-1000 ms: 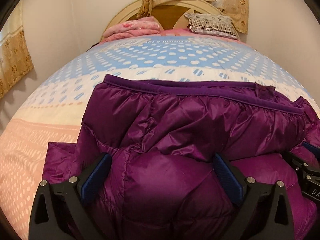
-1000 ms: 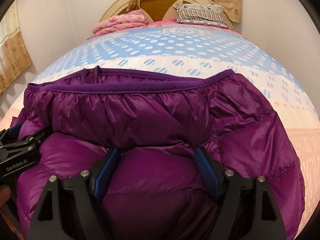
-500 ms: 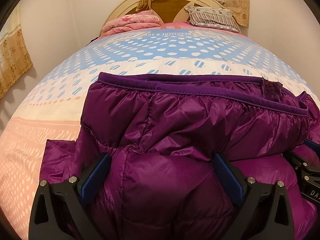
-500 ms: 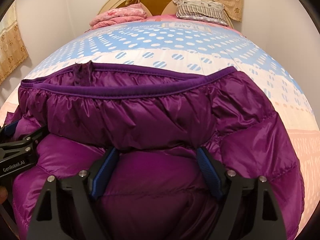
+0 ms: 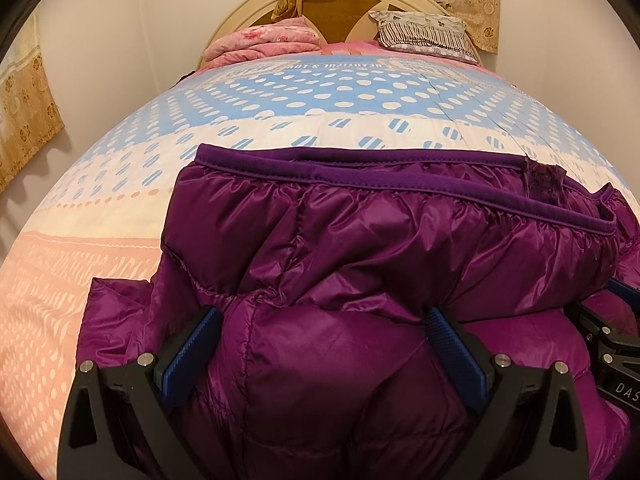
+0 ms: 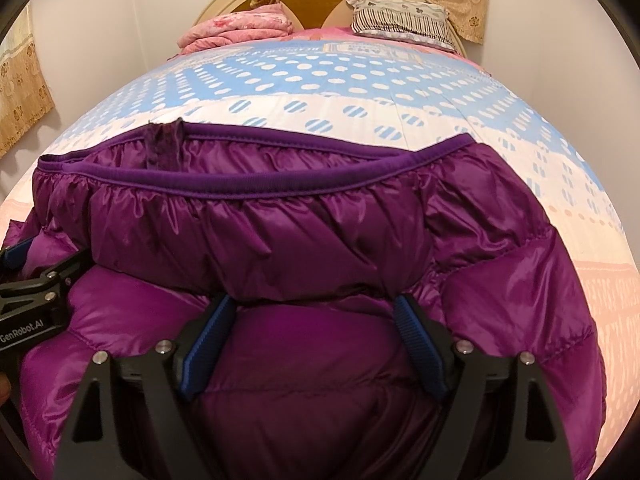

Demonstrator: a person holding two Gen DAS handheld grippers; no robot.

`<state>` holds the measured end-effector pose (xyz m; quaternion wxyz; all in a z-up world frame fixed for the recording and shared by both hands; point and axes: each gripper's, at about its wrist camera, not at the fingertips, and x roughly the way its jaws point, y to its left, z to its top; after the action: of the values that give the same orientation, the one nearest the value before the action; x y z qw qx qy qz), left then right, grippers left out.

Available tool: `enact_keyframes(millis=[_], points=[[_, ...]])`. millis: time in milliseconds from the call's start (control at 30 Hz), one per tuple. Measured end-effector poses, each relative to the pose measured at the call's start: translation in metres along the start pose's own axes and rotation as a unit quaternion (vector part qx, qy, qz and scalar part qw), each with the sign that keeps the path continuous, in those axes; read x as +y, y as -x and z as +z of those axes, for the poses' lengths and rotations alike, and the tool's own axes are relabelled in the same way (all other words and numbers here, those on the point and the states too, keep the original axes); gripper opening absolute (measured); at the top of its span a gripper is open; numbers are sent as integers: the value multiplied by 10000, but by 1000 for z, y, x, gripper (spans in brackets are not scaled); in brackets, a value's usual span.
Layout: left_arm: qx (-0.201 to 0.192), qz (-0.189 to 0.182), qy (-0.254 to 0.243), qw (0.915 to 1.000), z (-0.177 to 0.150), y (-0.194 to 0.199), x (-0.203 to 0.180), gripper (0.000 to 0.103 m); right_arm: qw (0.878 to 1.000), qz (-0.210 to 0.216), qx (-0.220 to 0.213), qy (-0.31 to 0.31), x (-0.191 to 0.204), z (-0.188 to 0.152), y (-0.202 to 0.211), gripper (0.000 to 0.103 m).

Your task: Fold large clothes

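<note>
Purple down jacket (image 5: pixel 360 264) is lying across the near end of the bed (image 5: pixel 320 96), bunched into a thick roll, its elastic hem (image 5: pixel 360 178) facing the headboard. Left gripper (image 5: pixel 324 344) is sitting on the jacket's left half with jaws spread wide, a puffy panel bulging up between the blue pads (image 5: pixel 192 348); whether the pads are actually biting the fabric cannot be told from this view. Right gripper (image 6: pixel 312 340) is sitting on the right half, jaws likewise wide apart, padding swelling between them; the pads appear to be flanking the bulge, not pinching it. The two tools are working just beside each other, each showing at the edge of the other's view.

Judgement on the step: the person seems to be pressing or settling a fold already laid, or seeking a fresh hold. To do it well:
- Press both sides down evenly so the trapped air is leaving the filling.
- Take hold of layered fabric at a seam, not a slick single panel, which will likely be slipping out.
- Keep the hem straight and square to the bed's stripes.
- Tuck the loose flap (image 5: pixel 116 304) on the left inward before the next fold.
</note>
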<state>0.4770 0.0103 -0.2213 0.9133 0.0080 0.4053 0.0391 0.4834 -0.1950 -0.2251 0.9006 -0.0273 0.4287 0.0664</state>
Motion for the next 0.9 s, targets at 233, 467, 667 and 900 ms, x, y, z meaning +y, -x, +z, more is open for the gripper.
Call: enact_keyframes(millis=[233, 467, 667, 900], points=[[4, -24, 20, 10000, 0, 0, 1, 102, 10000, -32, 34, 17, 0, 1, 0, 85], [-98, 22, 351, 9993, 5, 26, 17, 102, 9965, -37, -451, -708, 5, 13, 52, 81], [-761, 393, 586, 9946, 18, 52, 35, 102, 9979, -79, -409, -487, 44, 35, 29, 70], [-195, 466, 610, 9969, -1, 9, 34, 102, 9988, -330, -250, -265, 49, 20, -5, 70]])
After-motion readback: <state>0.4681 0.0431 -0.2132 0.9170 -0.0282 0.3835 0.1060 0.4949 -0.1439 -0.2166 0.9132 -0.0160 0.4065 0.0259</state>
